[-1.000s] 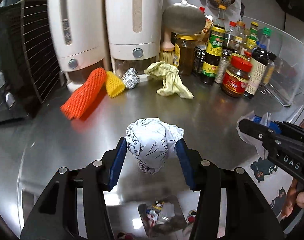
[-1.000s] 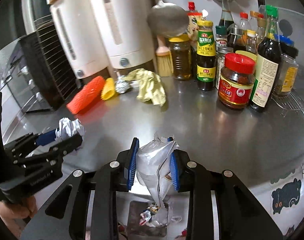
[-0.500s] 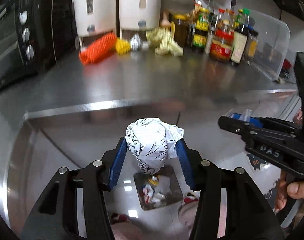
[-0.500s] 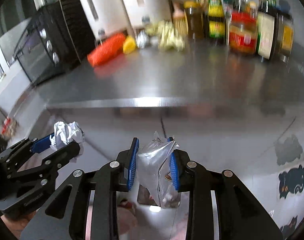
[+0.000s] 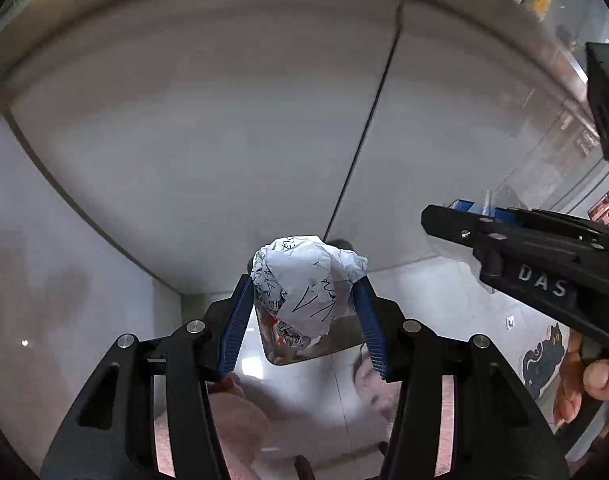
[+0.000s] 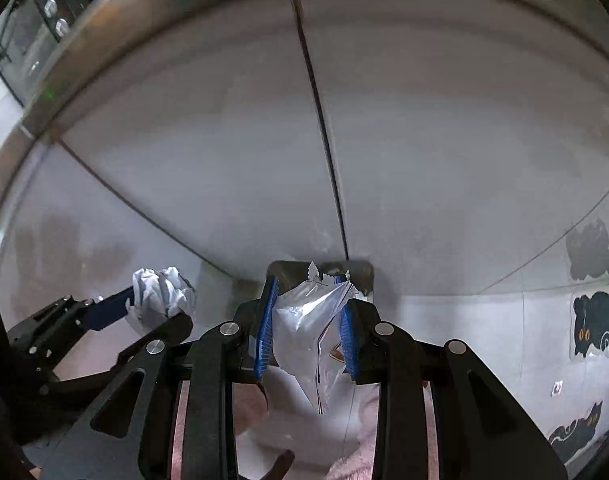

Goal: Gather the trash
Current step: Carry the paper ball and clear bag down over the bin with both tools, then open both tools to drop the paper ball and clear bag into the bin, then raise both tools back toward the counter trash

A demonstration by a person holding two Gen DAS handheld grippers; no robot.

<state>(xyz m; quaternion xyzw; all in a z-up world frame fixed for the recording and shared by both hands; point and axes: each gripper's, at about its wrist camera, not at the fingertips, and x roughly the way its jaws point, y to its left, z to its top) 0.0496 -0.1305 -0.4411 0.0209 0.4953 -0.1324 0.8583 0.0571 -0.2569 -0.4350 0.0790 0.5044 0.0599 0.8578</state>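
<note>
My left gripper [image 5: 304, 296] is shut on a crumpled ball of white paper with scribbles [image 5: 304, 284]. It hangs in front of the grey cabinet doors, above a square trash bin [image 5: 344, 340] on the floor. My right gripper [image 6: 308, 312] is shut on a clear crumpled plastic bag [image 6: 308, 332], whose tail droops below the pads. The bin [image 6: 284, 270] shows just beyond its fingertips. The left gripper with the paper ball [image 6: 160, 294] appears at the lower left of the right wrist view. The right gripper [image 5: 476, 216] shows at the right of the left wrist view.
Grey cabinet doors [image 5: 224, 120] with a dark vertical seam [image 6: 324, 140] fill both views, under the steel counter edge [image 6: 104, 24]. Black cat stickers [image 6: 594, 324] sit on the wall at the right. A hand [image 5: 584, 380] holds the right gripper. Pink slippers [image 5: 240, 432] stand on the floor.
Both grippers have dropped from above the counter to in front of the cabinet doors, each keeping its load. The counter items have left view and the bin has come closer.
</note>
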